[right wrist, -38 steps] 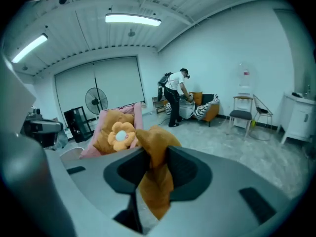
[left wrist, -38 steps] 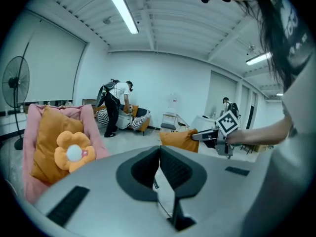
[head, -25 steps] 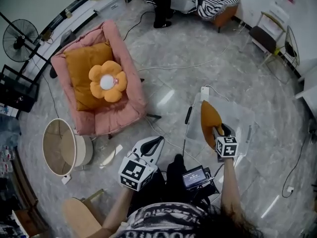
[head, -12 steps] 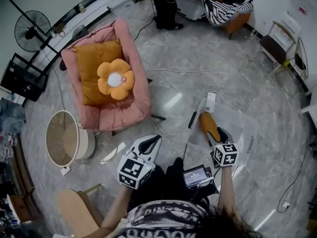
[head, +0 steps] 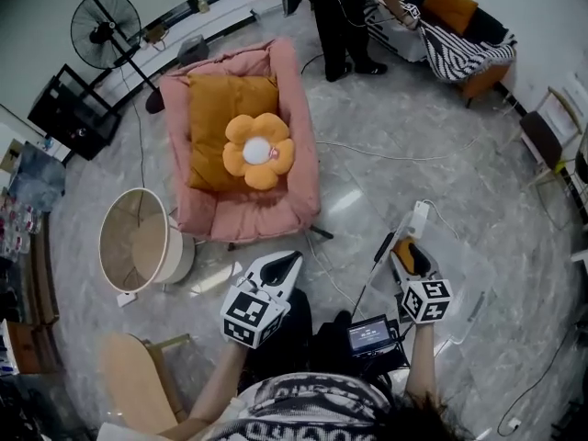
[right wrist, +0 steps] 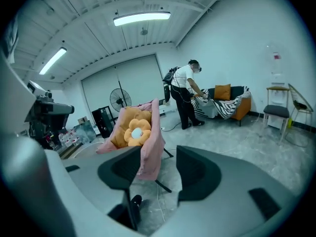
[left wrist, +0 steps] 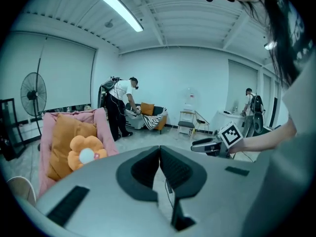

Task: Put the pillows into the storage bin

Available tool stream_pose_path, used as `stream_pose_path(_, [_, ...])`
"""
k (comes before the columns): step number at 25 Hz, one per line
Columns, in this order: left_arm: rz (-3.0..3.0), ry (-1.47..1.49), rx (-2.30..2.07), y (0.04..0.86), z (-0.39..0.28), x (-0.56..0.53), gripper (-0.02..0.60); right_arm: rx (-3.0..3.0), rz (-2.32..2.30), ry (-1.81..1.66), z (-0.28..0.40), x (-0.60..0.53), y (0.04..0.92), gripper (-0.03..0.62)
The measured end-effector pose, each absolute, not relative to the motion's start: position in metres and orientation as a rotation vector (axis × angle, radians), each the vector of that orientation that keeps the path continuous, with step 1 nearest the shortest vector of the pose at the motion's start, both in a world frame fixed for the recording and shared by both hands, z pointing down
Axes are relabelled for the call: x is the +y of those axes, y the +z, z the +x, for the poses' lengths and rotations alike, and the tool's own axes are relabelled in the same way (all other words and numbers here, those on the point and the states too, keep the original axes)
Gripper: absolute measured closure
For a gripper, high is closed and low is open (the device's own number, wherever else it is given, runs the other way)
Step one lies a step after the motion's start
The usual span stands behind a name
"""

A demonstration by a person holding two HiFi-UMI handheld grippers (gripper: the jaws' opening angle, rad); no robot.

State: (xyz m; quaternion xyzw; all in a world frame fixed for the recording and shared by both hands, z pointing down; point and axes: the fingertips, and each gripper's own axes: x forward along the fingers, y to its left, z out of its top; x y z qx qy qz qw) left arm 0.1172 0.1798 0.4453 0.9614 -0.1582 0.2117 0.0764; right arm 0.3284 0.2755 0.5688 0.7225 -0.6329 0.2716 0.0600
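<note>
In the head view an orange square pillow (head: 219, 118) and a flower-shaped pillow (head: 258, 151) lie on the pink lounger (head: 299, 168). A third orange pillow (head: 410, 254) sits inside the clear storage bin (head: 457, 278) at the right. My right gripper (head: 415, 270) hovers just over that pillow. In the right gripper view this gripper (right wrist: 158, 154) is open; its jaws have just been closing a little with nothing between them. My left gripper (head: 281, 266) is shut and empty, its pads meeting (left wrist: 159, 151), pointing toward the flower pillow (left wrist: 84, 154).
A round wicker basket (head: 138, 239) stands left of the lounger. Cables and a power strip (head: 419, 217) cross the floor by the bin. A person (head: 342, 12) stands near a striped sofa (head: 464, 35). A fan (head: 106, 30) and a wooden chair (head: 138, 384) are also around.
The right gripper has let go of the orange pillow, which now lies low in the bin, and has lifted back from it. The view has swung toward the lounger.
</note>
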Motion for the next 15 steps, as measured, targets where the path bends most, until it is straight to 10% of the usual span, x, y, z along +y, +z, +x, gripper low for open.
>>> stream_pose_path(15, [2.897,0.6,-0.378,0.448,0.035,-0.055,0.569,-1.965,2.119,0.89,0.221,0.024,0.564,0.364])
